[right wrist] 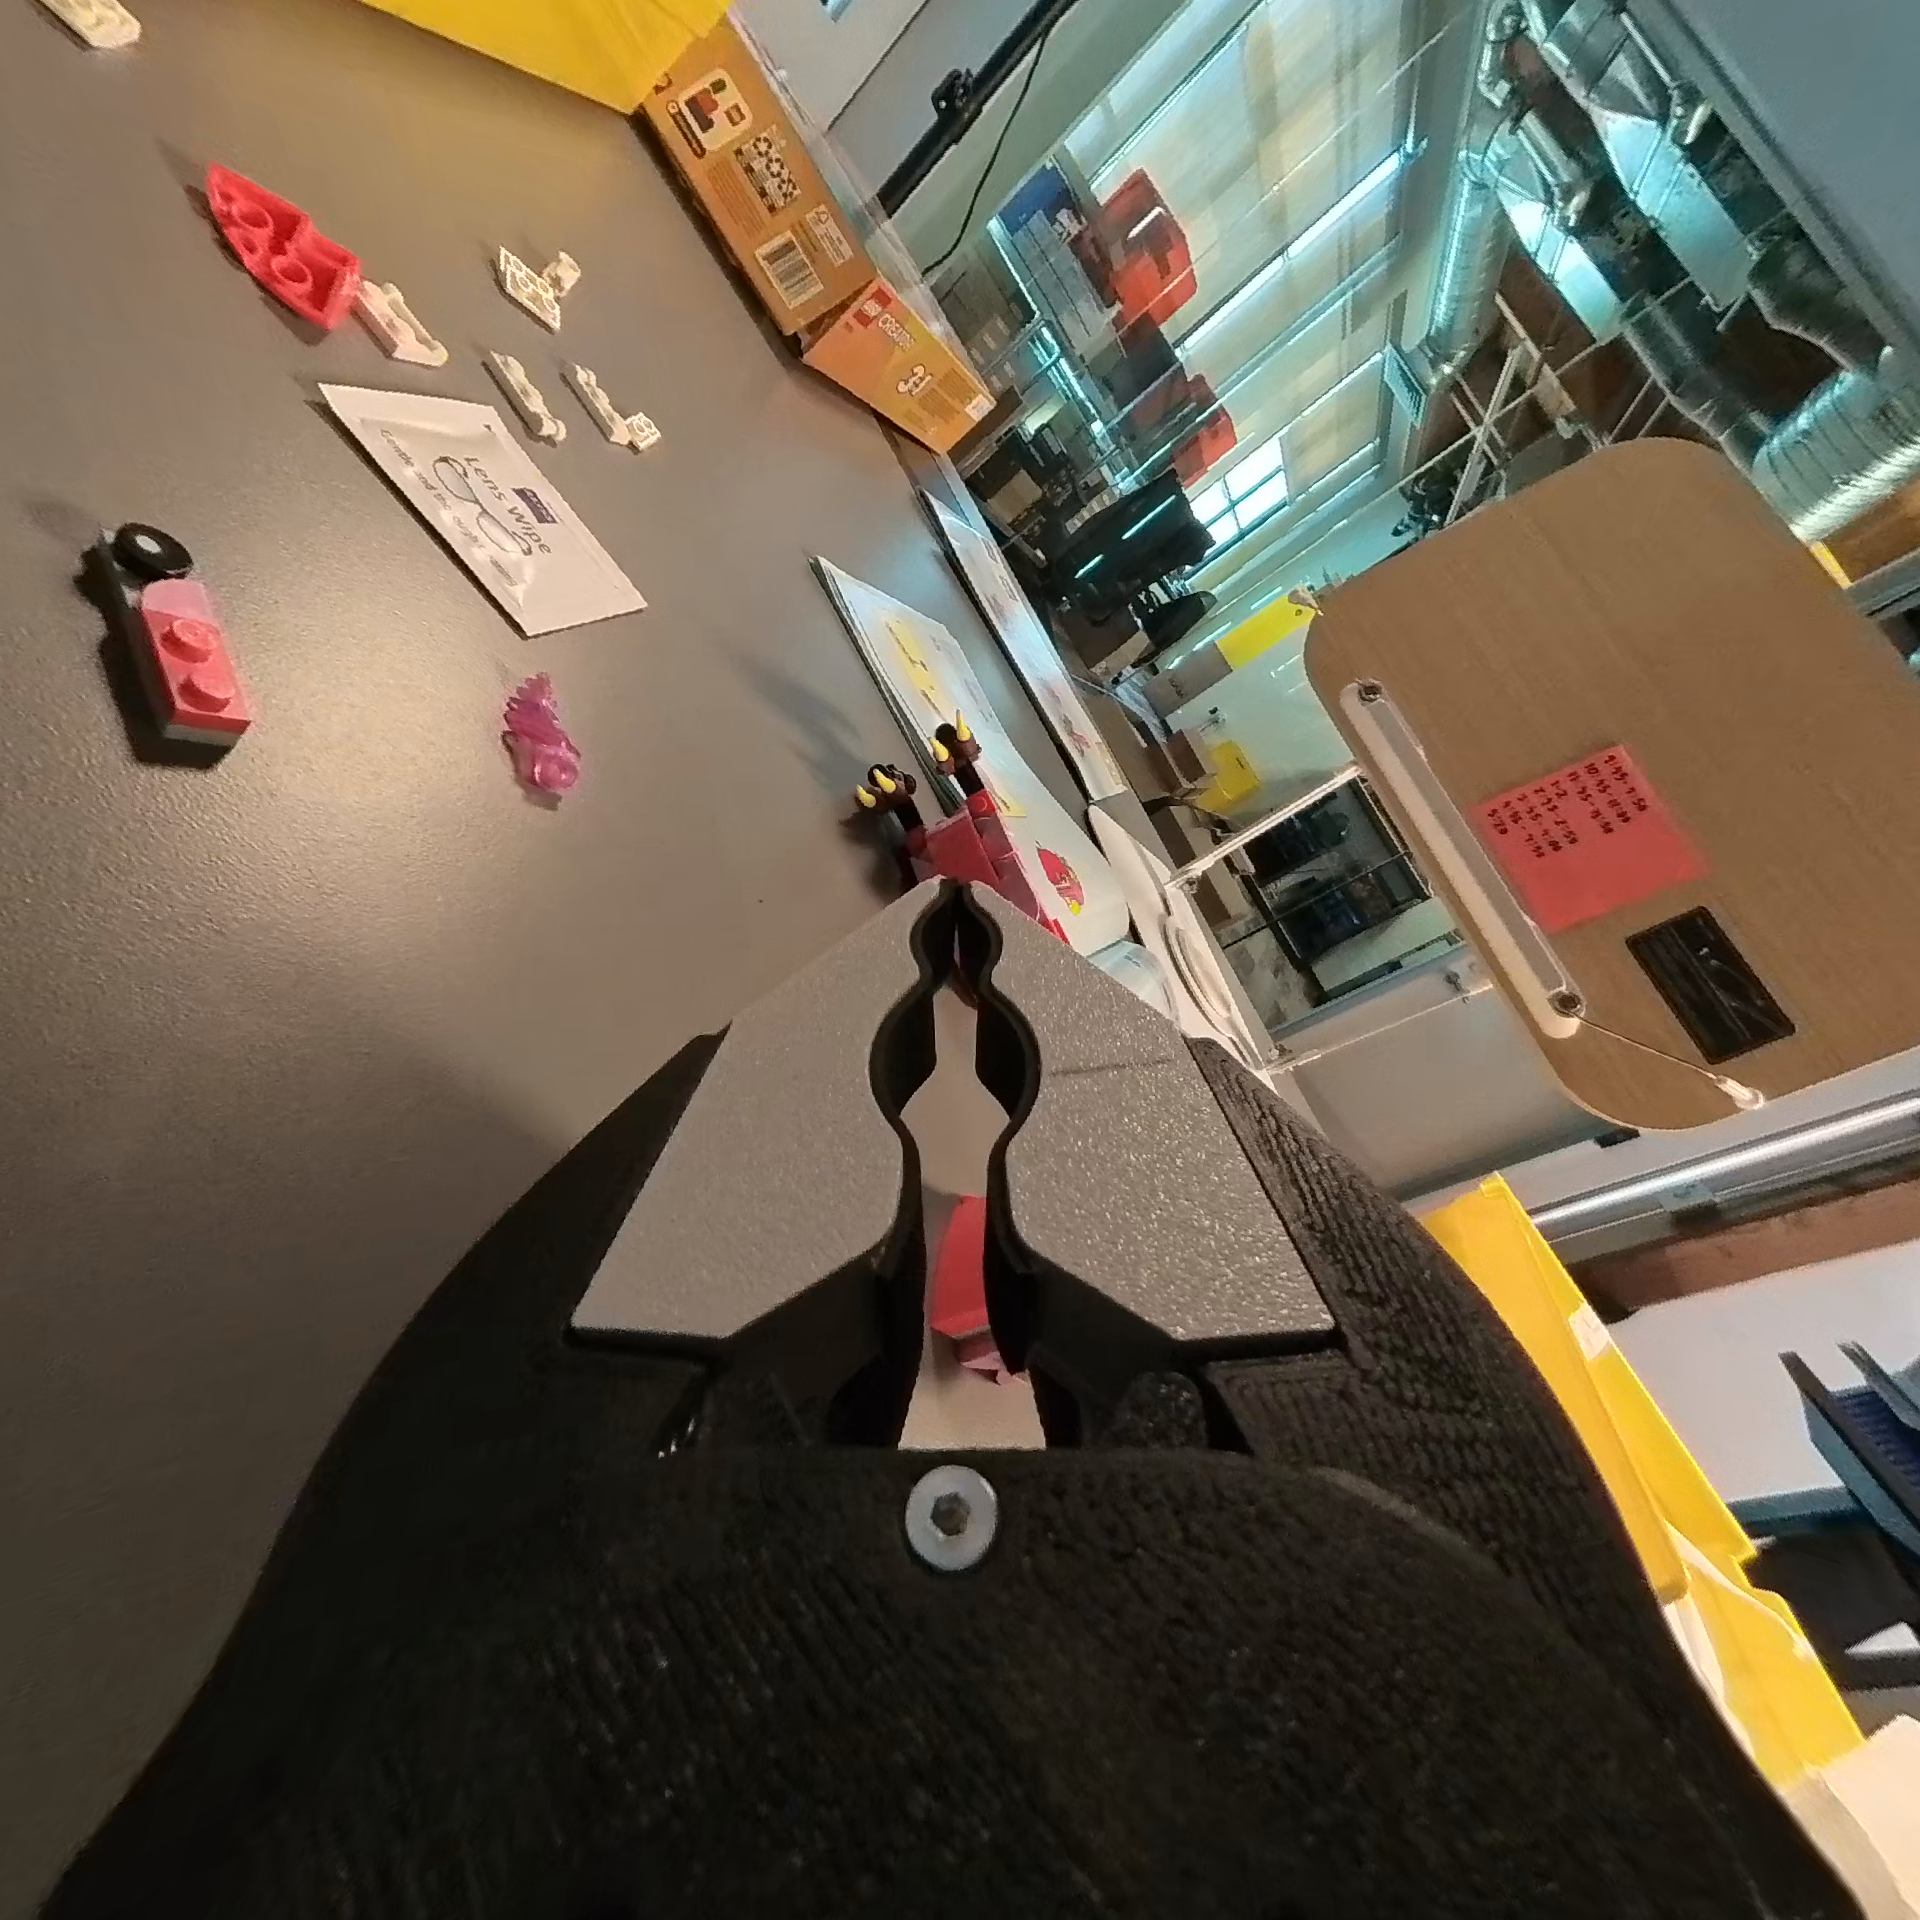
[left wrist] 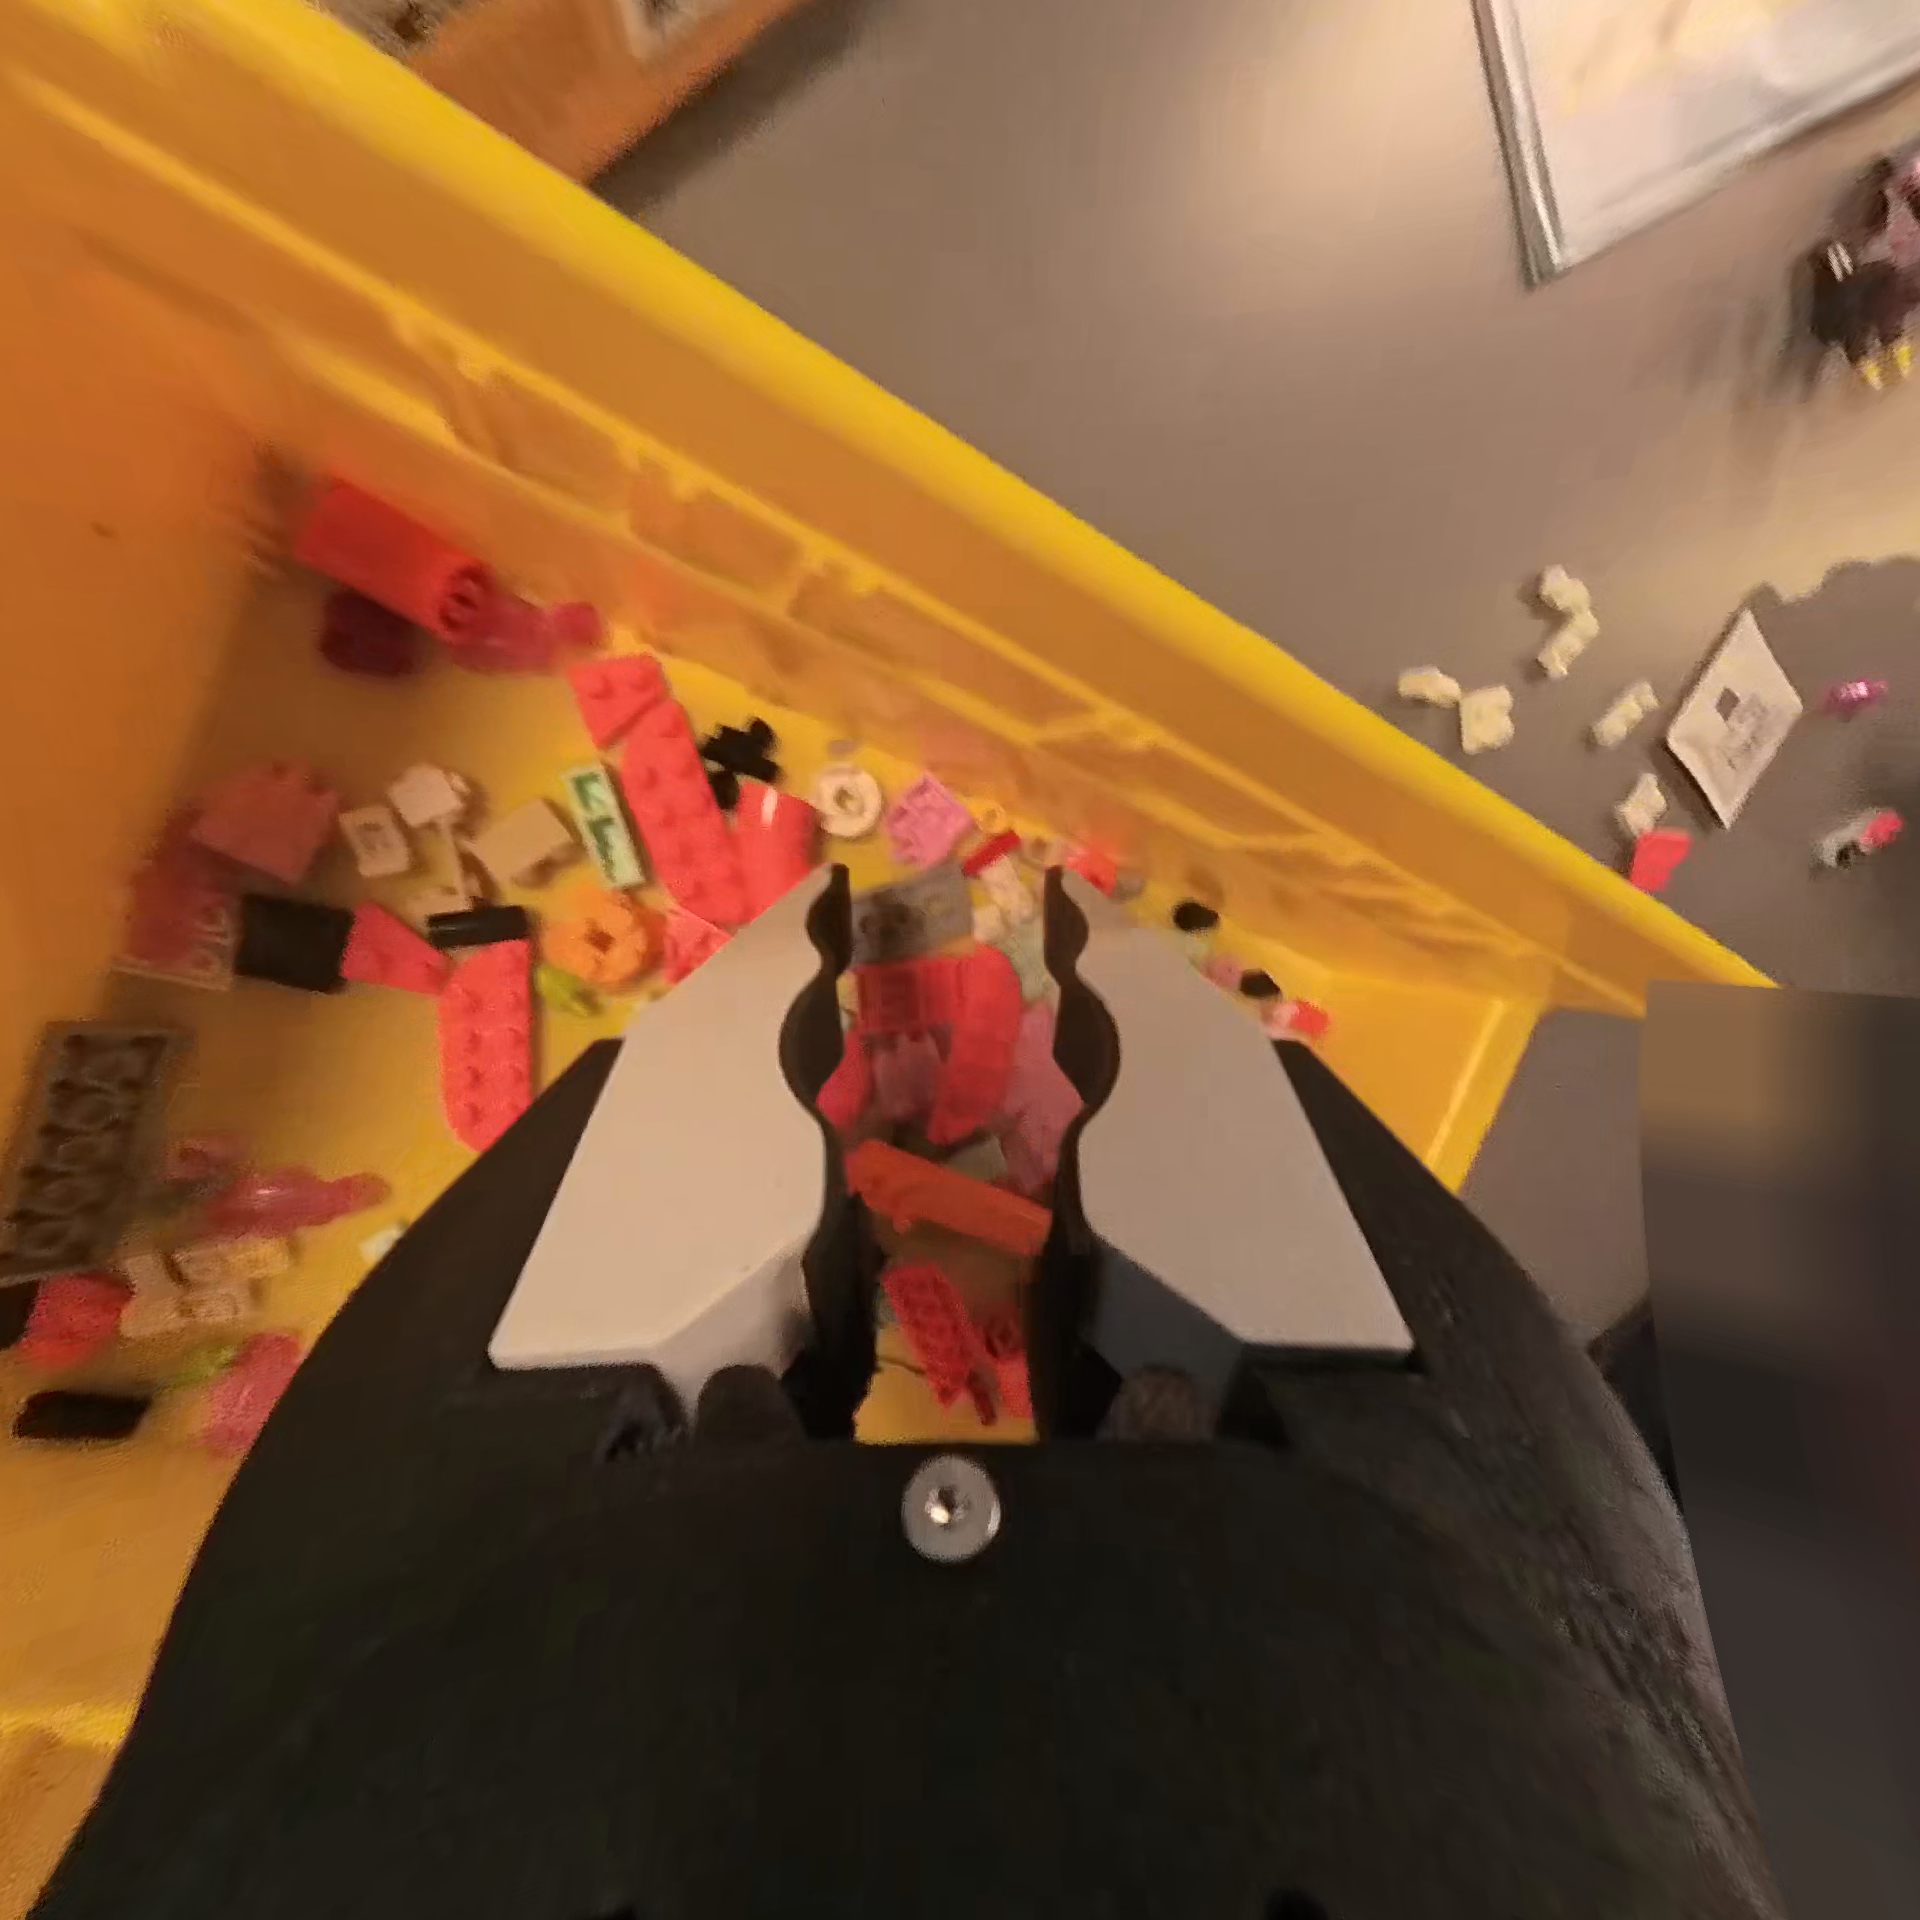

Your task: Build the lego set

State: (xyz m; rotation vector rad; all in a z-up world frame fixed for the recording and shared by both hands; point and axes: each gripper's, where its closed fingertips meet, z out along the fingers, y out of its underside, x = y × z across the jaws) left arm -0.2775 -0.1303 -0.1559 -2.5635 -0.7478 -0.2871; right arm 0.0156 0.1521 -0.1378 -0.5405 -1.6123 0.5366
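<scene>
Tongs on our left (left wrist: 945,894) gape over red bricks (left wrist: 935,1039) in the yellow bin (left wrist: 935,582); right tongs (right wrist: 954,902) are together, with the dark-red clawed model (right wrist: 935,821) at twelve o'clock on the table (right wrist: 312,935).

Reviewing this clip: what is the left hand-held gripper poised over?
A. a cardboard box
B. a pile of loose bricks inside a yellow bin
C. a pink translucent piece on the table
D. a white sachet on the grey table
B: the left hand-held gripper hangs open over mixed red, pink and black bricks within the yellow bin.
</scene>
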